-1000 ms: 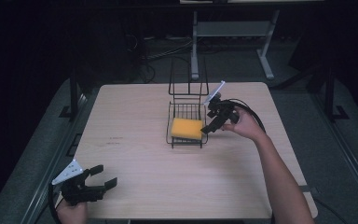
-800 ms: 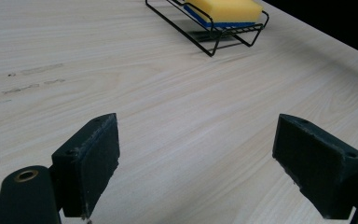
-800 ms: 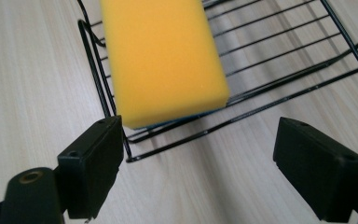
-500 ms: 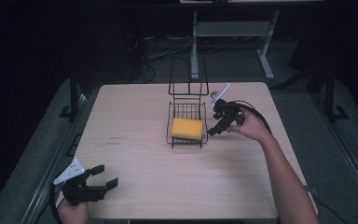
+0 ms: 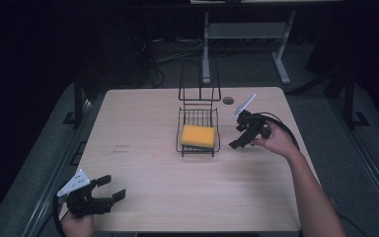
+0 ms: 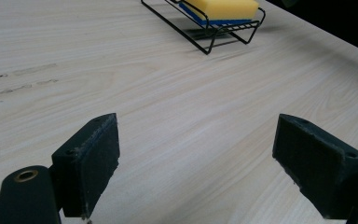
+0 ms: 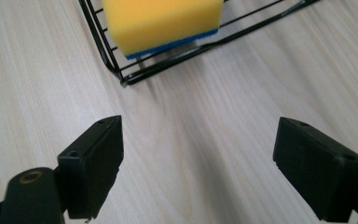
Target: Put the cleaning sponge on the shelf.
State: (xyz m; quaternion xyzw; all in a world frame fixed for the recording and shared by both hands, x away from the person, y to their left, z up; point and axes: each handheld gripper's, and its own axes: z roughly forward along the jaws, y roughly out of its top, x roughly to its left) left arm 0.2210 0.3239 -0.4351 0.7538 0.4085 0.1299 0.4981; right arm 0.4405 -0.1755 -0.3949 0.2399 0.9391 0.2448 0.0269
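Yellow on top and blue underneath, the one sponge (image 5: 198, 136) lies flat in the one wire rack (image 5: 198, 148), which I take as my landmark near the middle of the table (image 5: 143, 163). Since a second ago my right gripper (image 5: 240, 139) has drawn back from the rack's right edge; it now sits just right of the rack, apart from the wire, jaws spread wide with nothing between them. In the right gripper view the rack's corner and the sponge lie beyond the jaws, with bare wood below. My left gripper (image 5: 112, 187) has hardly moved: it rests well away from the rack, toward the near left corner, jaws likewise spread and empty. Two grippers, one rack, one sponge.
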